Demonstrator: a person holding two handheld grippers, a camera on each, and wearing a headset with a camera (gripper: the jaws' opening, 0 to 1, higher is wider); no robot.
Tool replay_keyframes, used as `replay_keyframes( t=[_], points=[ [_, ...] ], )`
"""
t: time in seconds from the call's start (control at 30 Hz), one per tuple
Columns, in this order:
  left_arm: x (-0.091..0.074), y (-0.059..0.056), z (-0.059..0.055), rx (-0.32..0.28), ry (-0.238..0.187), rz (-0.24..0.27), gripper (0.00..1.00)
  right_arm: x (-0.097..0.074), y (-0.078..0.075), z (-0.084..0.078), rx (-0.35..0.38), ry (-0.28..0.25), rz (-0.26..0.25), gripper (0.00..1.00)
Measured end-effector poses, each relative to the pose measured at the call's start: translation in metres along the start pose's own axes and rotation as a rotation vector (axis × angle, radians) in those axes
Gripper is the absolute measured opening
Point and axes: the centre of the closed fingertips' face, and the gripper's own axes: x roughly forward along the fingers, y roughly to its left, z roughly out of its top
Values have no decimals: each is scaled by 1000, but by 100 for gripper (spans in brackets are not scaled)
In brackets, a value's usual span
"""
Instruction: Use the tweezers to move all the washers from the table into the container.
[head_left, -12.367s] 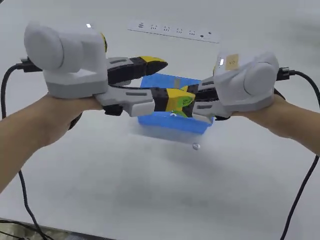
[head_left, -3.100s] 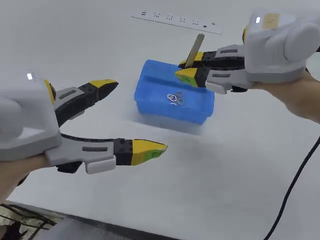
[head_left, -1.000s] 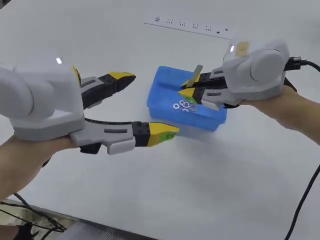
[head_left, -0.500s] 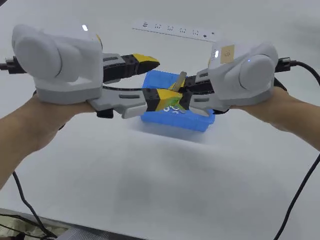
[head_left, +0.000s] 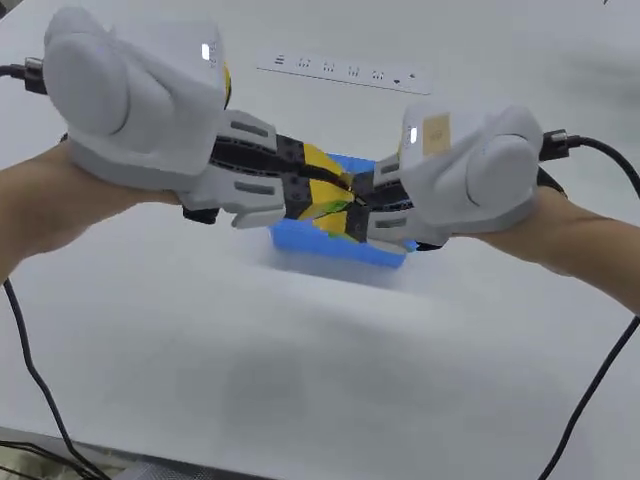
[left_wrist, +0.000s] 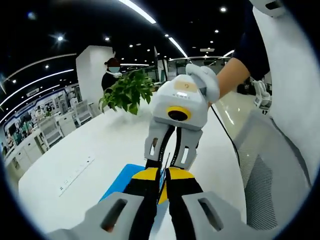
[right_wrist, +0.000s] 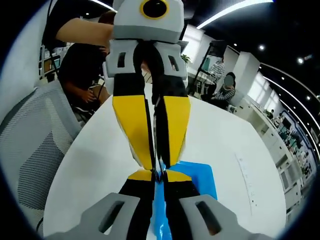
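Observation:
Above the blue container (head_left: 300, 240) my two grippers meet tip to tip. The left gripper (head_left: 338, 190) comes in from the left and its yellow jaws are closed together. Facing it from the right, the right gripper (head_left: 350, 208) is closed too. In the left gripper view my jaws (left_wrist: 163, 176) pinch a thin strip, the tweezers (left_wrist: 165, 159), which run on into the right gripper's jaws. The right gripper view has my jaws (right_wrist: 159, 176) shut on the same thin strip (right_wrist: 159, 131), with the left gripper's yellow fingers (right_wrist: 132, 125) clamped along it. The grippers hide the container's inside.
A white power strip (head_left: 340, 72) lies at the far side of the white table (head_left: 300, 380). A black cable (head_left: 600, 380) trails from the right gripper at the right edge. People and a potted plant (left_wrist: 127, 92) stand in the room beyond.
The left gripper was open a second ago; it has swung in and shut its jaws on the tweezers that the right gripper holds. Both grippers have drawn together over the container.

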Motion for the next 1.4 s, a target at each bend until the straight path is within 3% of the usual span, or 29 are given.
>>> replay_keyframes(
  t=[0.17, 0.43, 0.57, 0.63, 0.73, 0.83, 1.13, 1.4],
  points=[
    [-6, -10, -1, 60, 28, -14, 7, -3, 12, 0, -30, 21, 22, 7],
    [-17, -26, -7, 78, 28, -68, 7, -11, 30, -2, -50, 39, 57, 7],
    [-20, -31, -18, 82, 63, -77, 7, -17, 36, -5, -41, 44, 60, 7],
    [-21, -33, -19, 65, 60, -81, 7, -20, 39, -5, -36, 43, 62, 7],
    [-20, -33, -18, 49, 54, -70, 8, -21, 41, -3, -37, 46, 62, 7],
    [-20, -33, -31, 90, 128, -69, 11, -21, 43, 1, -38, 38, 66, 7],
    [-18, -32, -32, 98, 128, -74, 8, -20, 43, 1, -40, 49, 71, 7],
    [-7, -31, -55, 75, 188, -77, 7, -22, 45, -6, -34, 59, 80, 7]
  ],
)
